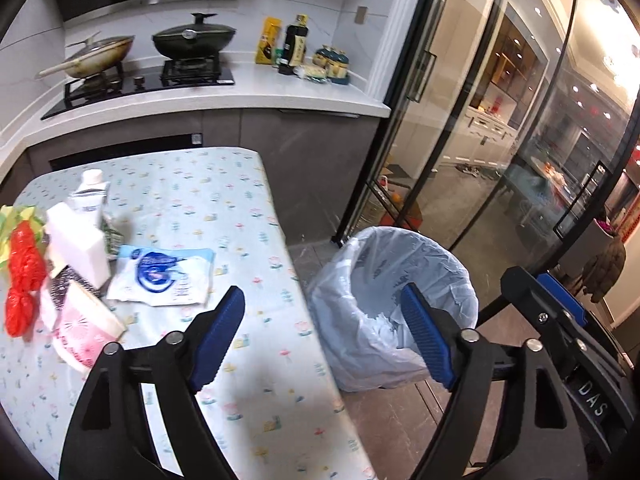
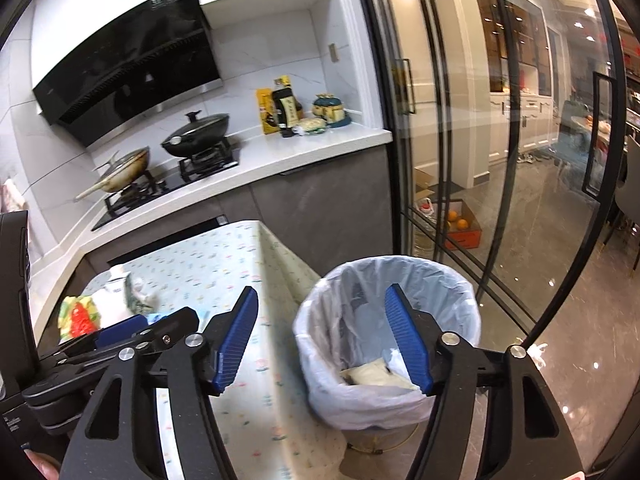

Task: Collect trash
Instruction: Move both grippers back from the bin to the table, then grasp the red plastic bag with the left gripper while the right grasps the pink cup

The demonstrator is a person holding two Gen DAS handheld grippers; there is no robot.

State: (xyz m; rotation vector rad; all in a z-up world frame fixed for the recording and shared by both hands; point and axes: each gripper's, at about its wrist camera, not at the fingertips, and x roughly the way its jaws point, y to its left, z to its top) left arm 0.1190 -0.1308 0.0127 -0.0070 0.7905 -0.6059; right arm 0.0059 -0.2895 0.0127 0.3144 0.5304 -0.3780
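Both wrist views look down, side by side, sharing table [image 1: 240,360] edge and bin [image 2: 400,280].

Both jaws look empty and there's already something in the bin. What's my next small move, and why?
Probably swing the left gripper left toward the blue-and-white wrapper, the nearest loose piece on the table. Both grippers are open and hold nothing, the right gripper sits nearer the lined bin, and a pale packet already lies inside.
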